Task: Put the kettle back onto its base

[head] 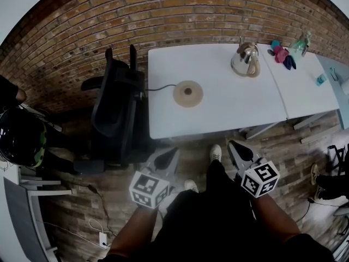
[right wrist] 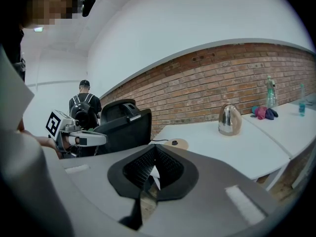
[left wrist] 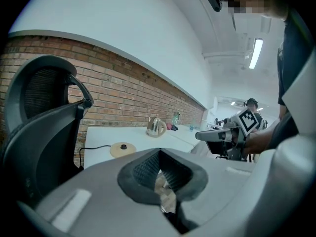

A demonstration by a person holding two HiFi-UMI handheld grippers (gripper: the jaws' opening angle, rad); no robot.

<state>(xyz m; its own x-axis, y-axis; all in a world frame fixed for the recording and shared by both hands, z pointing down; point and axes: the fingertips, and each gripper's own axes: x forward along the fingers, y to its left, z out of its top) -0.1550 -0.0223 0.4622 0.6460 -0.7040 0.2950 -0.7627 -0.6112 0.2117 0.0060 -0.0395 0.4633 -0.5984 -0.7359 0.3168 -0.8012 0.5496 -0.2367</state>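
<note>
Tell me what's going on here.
A person stands back from the white table and holds the left gripper and the right gripper low, both with jaws together and nothing in them. The metal kettle stands on the table, apart from its round base, which lies to its left. The base's cord runs off toward the office chair. The kettle is not yet picked up.

Pink-and-teal clutter (head: 282, 54) — too small

Grey left claw (head: 173, 153), grey right claw (head: 236, 145)
</note>
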